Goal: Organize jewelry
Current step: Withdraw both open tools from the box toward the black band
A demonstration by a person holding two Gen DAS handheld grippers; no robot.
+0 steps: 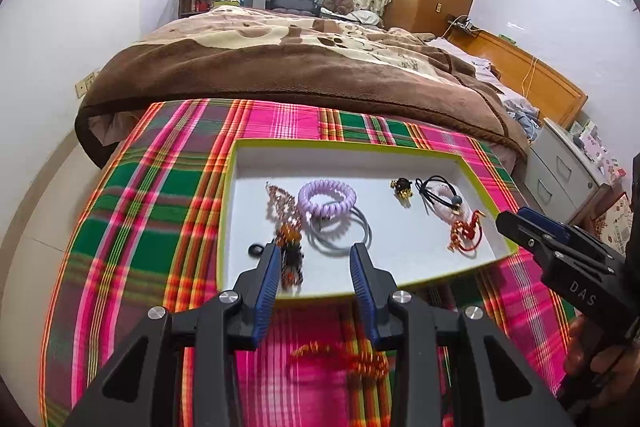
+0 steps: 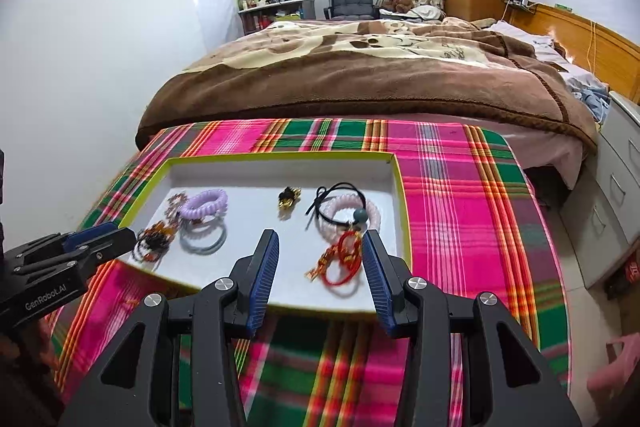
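A shallow white tray with a lime-green rim [image 1: 236, 163] [image 2: 400, 187] sits on a plaid cloth and holds jewelry: a lilac coil bracelet [image 1: 327, 195] [image 2: 204, 203], a grey coil band [image 1: 340, 237] [image 2: 202, 237], an amber beaded bracelet [image 1: 289, 251] [image 2: 154, 239], a gold-black brooch [image 1: 401, 187] [image 2: 289, 201], a black cord with pale pink bracelet [image 1: 438, 193] [image 2: 348, 211] and a red-gold cord bracelet [image 1: 466, 233] [image 2: 340, 261]. My left gripper [image 1: 316, 255] is open and empty over the tray's near edge. My right gripper [image 2: 320, 239] is open and empty beside the red bracelet. A red-orange beaded piece [image 1: 340, 357] lies on the cloth outside the tray.
The plaid cloth [image 1: 140, 219] [image 2: 472, 211] covers a round table. A bed with a brown blanket [image 1: 288, 67] [image 2: 360, 75] lies just behind it. Grey drawers [image 1: 560, 171] [image 2: 616, 195] stand at the right.
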